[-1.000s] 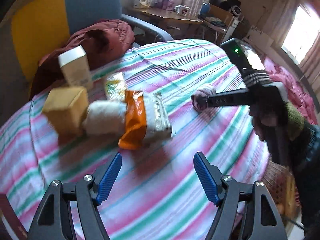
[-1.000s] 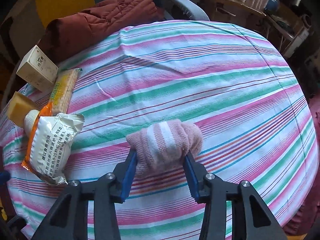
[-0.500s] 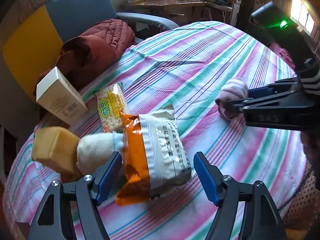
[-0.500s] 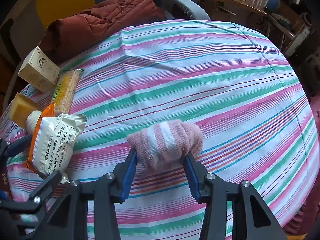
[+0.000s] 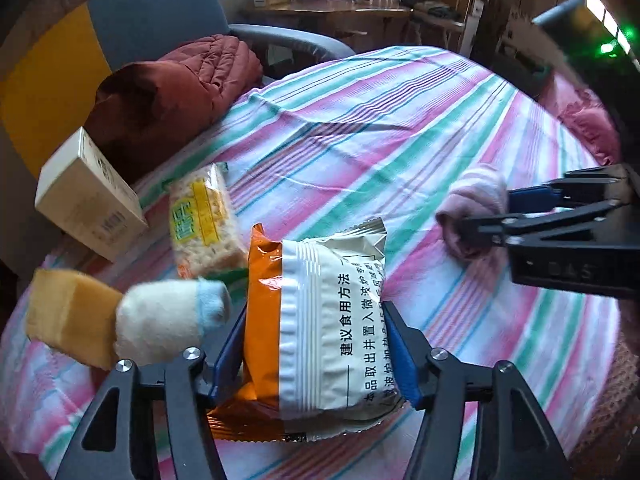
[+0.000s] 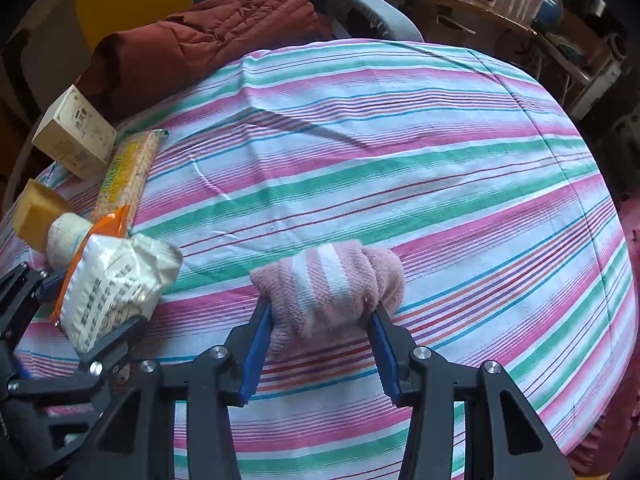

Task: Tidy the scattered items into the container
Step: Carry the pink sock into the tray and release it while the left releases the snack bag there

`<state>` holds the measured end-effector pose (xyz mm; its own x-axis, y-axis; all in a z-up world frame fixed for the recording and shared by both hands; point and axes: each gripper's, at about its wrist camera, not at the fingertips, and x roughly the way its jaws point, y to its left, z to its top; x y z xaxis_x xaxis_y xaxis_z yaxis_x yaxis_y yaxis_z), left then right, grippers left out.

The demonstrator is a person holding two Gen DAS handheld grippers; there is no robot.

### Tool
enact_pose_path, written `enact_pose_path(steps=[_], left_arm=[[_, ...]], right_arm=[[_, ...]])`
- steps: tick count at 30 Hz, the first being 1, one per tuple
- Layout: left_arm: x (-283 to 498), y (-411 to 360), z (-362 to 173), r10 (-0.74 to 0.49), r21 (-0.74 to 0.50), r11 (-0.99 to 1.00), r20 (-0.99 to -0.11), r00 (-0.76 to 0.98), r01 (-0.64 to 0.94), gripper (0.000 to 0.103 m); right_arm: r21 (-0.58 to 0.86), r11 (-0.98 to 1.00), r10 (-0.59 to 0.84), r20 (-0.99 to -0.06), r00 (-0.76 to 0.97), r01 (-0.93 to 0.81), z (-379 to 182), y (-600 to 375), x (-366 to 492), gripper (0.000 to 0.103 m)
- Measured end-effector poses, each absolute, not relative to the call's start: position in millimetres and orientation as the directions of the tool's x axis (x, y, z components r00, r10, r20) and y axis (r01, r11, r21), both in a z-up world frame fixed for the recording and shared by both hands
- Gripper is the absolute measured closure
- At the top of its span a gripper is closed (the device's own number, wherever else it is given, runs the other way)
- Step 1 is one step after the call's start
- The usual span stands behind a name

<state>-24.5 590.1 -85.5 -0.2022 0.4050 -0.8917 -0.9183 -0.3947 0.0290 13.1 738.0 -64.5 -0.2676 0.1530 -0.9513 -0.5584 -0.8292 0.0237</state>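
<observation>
Nearest in the left wrist view, the left gripper (image 5: 316,344) has its two blue-padded fingers set against both sides of a cream and orange foil snack packet printed with black Chinese text (image 5: 320,332). The packet's lower edge is hidden behind the black finger frames, so whether it rests on the cloth cannot be told. Touching the packet's left side lies a rolled white sock with a pale blue cuff (image 5: 168,322), blurred, and against that a yellow sponge block (image 5: 66,316), also soft in focus.

In the right wrist view, the right gripper (image 6: 320,332) is clamped on a rolled pink sock with white stripes (image 6: 328,284), its blue pads pressing into both flanks. The sock's underside is out of sight, so contact with the round table under its pink, green and white striped cloth (image 6: 400,160) is uncertain.

Just beyond the snack packet a clear-wrapped pack of pale crackers with a yellow label (image 5: 202,220) lies flat, its near end tucked behind the packet. Further left, a cream cardboard box (image 5: 86,196) sits at the table edge, tilted. Behind it a dark red quilted jacket (image 5: 172,88) is heaped on a blue and yellow armchair (image 5: 160,8).

At the lower right edge of the left wrist view, a sliver of brown woven basket (image 5: 612,408) shows below the table rim, mostly cut off.
</observation>
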Motion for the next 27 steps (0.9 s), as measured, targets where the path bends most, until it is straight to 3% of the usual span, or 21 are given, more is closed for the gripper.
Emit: enact_pose_path(steps=[9, 17, 27], left_arm=[[9, 503, -82, 0.419, -0.025, -0.421, -0.892, -0.171, -0.907, 0.040], [11, 411, -92, 0.401, -0.131, -0.532, -0.909, -0.112, -0.836, 0.040], [13, 384, -94, 0.433, -0.181, -0.572, -0.895, -0.107, -0.800, 0.044]], right_arm=[[0.061, -0.840, 0.122, -0.947, -0.297, -0.539, -63, 734, 12, 0.059], [0.232, -0.892, -0.089, -0.931, -0.354, -0.387, -62, 690, -3, 0.063], [0.232, -0.924, -0.125, -0.933, -0.336, -0.302, -61, 602, -3, 0.063]])
